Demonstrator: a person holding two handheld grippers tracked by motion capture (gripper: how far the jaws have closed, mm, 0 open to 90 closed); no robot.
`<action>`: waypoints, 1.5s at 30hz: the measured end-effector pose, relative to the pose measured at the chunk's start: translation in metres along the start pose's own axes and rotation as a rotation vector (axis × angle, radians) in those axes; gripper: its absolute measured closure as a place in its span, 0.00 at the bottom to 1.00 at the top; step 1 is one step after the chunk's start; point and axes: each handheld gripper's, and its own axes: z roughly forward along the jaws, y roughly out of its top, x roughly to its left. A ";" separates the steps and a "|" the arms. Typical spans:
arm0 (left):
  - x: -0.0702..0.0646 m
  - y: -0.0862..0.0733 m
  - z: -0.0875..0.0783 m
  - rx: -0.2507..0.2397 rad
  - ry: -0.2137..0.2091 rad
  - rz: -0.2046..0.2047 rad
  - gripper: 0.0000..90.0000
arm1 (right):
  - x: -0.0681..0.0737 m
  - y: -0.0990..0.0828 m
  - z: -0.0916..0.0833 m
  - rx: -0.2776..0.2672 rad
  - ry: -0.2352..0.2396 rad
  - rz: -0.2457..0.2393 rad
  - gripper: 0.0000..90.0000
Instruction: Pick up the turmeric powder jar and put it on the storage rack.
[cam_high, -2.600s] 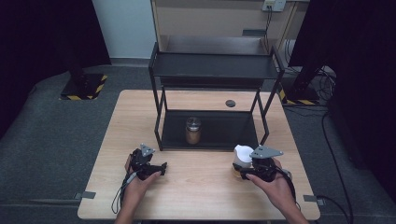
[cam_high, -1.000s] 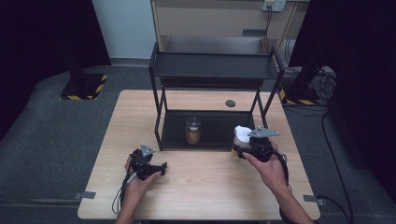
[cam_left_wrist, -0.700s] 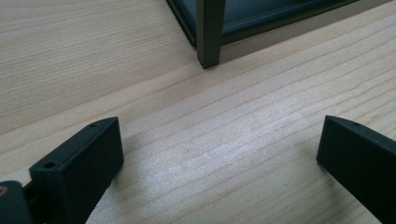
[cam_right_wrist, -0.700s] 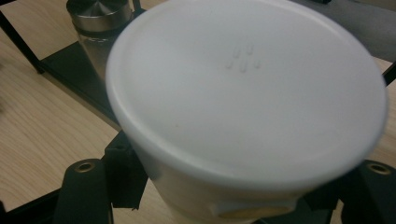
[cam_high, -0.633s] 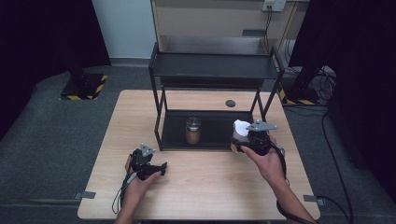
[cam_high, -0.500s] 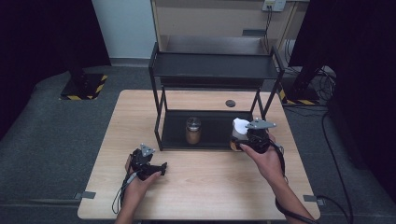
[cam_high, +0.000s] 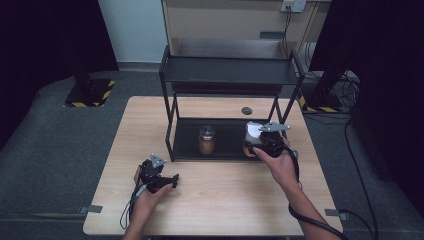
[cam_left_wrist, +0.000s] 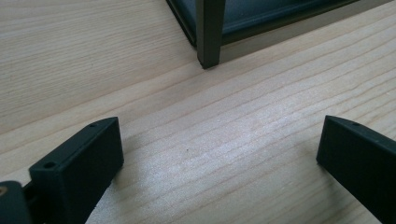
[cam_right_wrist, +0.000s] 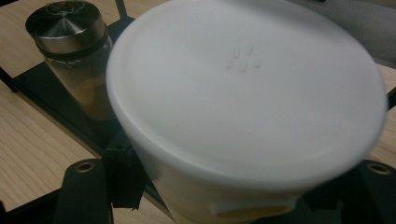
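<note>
Resting nearest on the pale wooden worktop (cam_high: 220, 200), the left tool (cam_high: 167, 181) is seen with its black jaws spread wide and nothing between them; in the left gripper view bare wood grain lies between them, with a black leg of the rack (cam_left_wrist: 211, 32) just ahead. No risk is judged to come from that side while it lies idle.

Farther in, the right tool (cam_high: 257, 145) is pinched around a white-lidded jar with a yellowish body (cam_right_wrist: 247, 121), held at the front edge of the lower tray of the black metal two-tier rack (cam_high: 230, 75). The jar's round lid takes up most of the right gripper view, and the jaws are seen low at its sides, so the hold is judged to be near the base. A tall load gripped low could tip or slip if the tool is tilted.

Just beyond and to the left stands a glass jar with a metal lid and brown contents (cam_high: 206, 140) on the same tray. It could be knocked over if the held jar is swung sideways. The tray's raised rim and the upper shelf could also be struck on the way in, should the jar be carried too low or too high.
</note>
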 end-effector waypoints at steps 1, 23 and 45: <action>0.000 0.000 0.000 0.000 0.001 0.000 0.00 | -0.001 0.000 0.003 0.002 -0.001 -0.007 0.35; -0.002 0.000 0.000 0.000 0.004 -0.001 0.00 | -0.007 0.004 0.028 0.032 -0.011 0.013 0.35; -0.003 -0.001 -0.001 -0.001 0.003 0.001 0.00 | -0.007 0.002 0.043 0.032 -0.003 0.021 0.35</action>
